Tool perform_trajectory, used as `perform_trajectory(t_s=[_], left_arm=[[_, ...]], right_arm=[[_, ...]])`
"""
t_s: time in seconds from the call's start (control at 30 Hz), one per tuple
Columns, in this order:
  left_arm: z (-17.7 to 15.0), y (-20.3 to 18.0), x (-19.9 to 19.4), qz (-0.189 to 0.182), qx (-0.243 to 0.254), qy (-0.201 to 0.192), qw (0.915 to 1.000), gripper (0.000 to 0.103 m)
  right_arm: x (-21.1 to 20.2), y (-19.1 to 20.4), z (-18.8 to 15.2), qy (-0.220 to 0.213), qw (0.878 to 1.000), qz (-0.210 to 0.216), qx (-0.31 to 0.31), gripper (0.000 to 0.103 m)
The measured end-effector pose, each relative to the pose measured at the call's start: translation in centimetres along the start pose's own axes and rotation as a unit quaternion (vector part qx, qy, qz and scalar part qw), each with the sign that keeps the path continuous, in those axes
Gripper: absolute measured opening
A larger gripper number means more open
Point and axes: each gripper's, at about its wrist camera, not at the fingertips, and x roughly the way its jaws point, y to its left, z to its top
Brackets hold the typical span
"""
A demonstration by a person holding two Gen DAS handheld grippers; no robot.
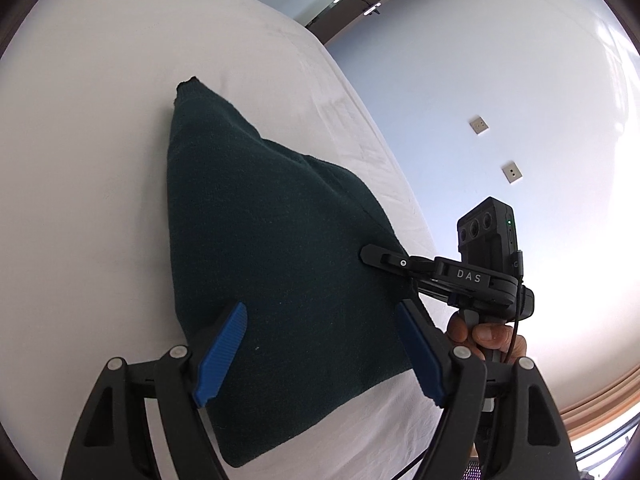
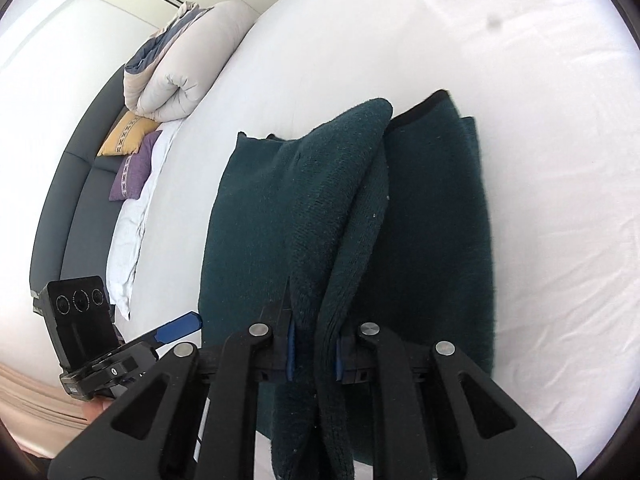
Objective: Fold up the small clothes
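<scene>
A dark green knit garment [image 1: 264,248] lies on a white bed sheet [image 1: 80,160]. My left gripper [image 1: 320,356] is open, its blue pads on either side of the garment's near part, holding nothing. My right gripper [image 2: 314,352] is shut on a bunched fold of the garment [image 2: 332,216] and lifts it above the flat part [image 2: 436,220]. The right gripper also shows in the left wrist view [image 1: 372,257], at the garment's right edge. The left gripper's blue pad shows in the right wrist view [image 2: 178,328], beside the garment's left edge.
The white sheet [image 2: 540,160] spreads far to the right. A rolled duvet [image 2: 180,68], a yellow cushion [image 2: 126,136] and a purple cushion [image 2: 134,172] lie by a dark grey headboard [image 2: 76,184]. A pale wall [image 1: 480,80] with two sockets stands past the bed edge.
</scene>
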Motion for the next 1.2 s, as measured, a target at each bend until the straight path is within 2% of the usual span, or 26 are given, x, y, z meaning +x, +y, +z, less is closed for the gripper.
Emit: perform_trajectory(t_s=[0.13, 0.23, 0.4, 0.53, 0.6, 0.67, 0.77, 0.8, 0.87, 0.97, 1.1, 1.2], left_arm=[[-0.1, -1.5, 2.0, 0.002, 0.021, 0.014, 0.9997, 0.078], [-0.3, -2.1, 3.8, 0.010, 0.035, 0.027, 0.9990, 0.078], [-0.4, -2.4, 6.2, 0.030, 0.043, 0.038, 0.9979, 0.078], [-0.4, -2.8, 6.7, 0.040, 0.053, 0.042, 0.9969, 0.078], [-0.4, -2.7, 6.9, 0.043, 0.058, 0.046, 0.9964, 0.078], [-0.4, -2.6, 6.8, 0.041, 0.056, 0.045, 0.9965, 0.078], [-0.5, -2.4, 6.8, 0.040, 0.055, 0.046, 0.9966, 0.078], [-0.6, -2.4, 6.9, 0.041, 0.056, 0.046, 0.9965, 0.078], [-0.7, -2.4, 7.0, 0.043, 0.056, 0.046, 0.9964, 0.078], [-0.7, -2.3, 7.0, 0.043, 0.050, 0.046, 0.9967, 0.079], [-0.7, -2.3, 6.9, 0.040, 0.049, 0.048, 0.9968, 0.079], [-0.5, -2.4, 6.9, 0.040, 0.050, 0.048, 0.9968, 0.079]], right_arm=[[-0.9, -3.7, -0.5, -0.003, 0.999, -0.005, 0.037, 0.012], [-0.8, -6.1, -0.8, -0.017, 0.998, 0.020, 0.063, 0.012], [0.7, -8.2, -0.5, -0.017, 0.996, 0.043, 0.081, 0.011], [0.3, -8.0, -0.8, -0.018, 0.994, 0.039, 0.100, 0.015], [-1.0, -6.9, -1.3, -0.023, 0.993, 0.013, 0.111, 0.019], [-3.4, -6.3, -1.9, -0.050, 0.994, -0.020, 0.097, 0.021], [-7.0, -6.0, -3.3, -0.098, 0.991, -0.019, 0.088, 0.021], [-7.8, -5.6, -3.4, -0.108, 0.991, -0.005, 0.082, 0.021], [-8.1, -4.9, -3.0, -0.099, 0.993, 0.017, 0.066, 0.021], [-7.4, -4.3, -2.3, -0.076, 0.996, -0.001, 0.050, 0.021], [-5.1, -5.7, -1.9, -0.031, 0.997, -0.002, 0.065, 0.021], [-3.8, -6.4, -2.1, -0.023, 0.997, -0.004, 0.070, 0.020]])
